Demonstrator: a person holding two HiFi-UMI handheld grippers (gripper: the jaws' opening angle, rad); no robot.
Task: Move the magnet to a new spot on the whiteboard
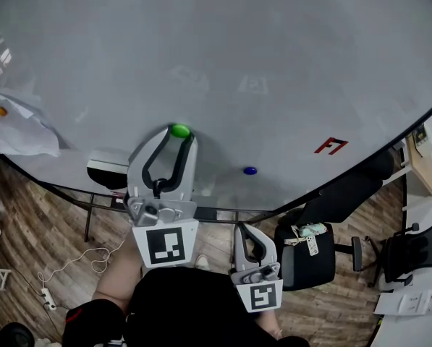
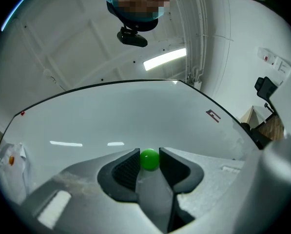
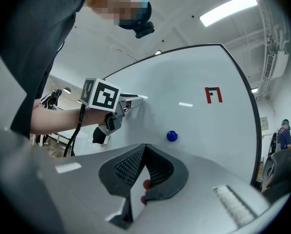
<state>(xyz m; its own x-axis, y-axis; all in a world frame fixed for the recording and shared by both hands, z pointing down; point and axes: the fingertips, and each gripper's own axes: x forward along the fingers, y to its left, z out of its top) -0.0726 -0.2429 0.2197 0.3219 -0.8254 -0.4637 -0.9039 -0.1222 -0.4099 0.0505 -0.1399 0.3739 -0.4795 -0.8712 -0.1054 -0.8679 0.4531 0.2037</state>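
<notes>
Big whiteboard (image 1: 216, 49) fills the head view, with wood floor (image 1: 27, 215) and an office chair (image 1: 310, 255) below its lower edge.

Status: early, at the grab step. The green magnet (image 1: 180, 130) is on the board, low and left of centre. The left gripper (image 1: 179, 136) is clamped on it: in the left gripper view both pads touch its sides, and it looks seated against the board. Not lifted, not relocated. Left to do: pull it off, carry it to bare board, set it down, let go.

The right gripper (image 3: 145, 149) has its jaws together with nothing in them. It is parked off the board at about 5 o'clock from the left one.

Other markers: a blue magnet (image 1: 250, 170) at roughly 4 o'clock from the green, well apart, and a red mark (image 1: 331, 146) at about 3 o'clock.

Containers: none in play. There is crumpled white plastic (image 1: 20, 132) at the 9 o'clock edge with an orange spot on it. I can't tell whether it holds anything.
</notes>
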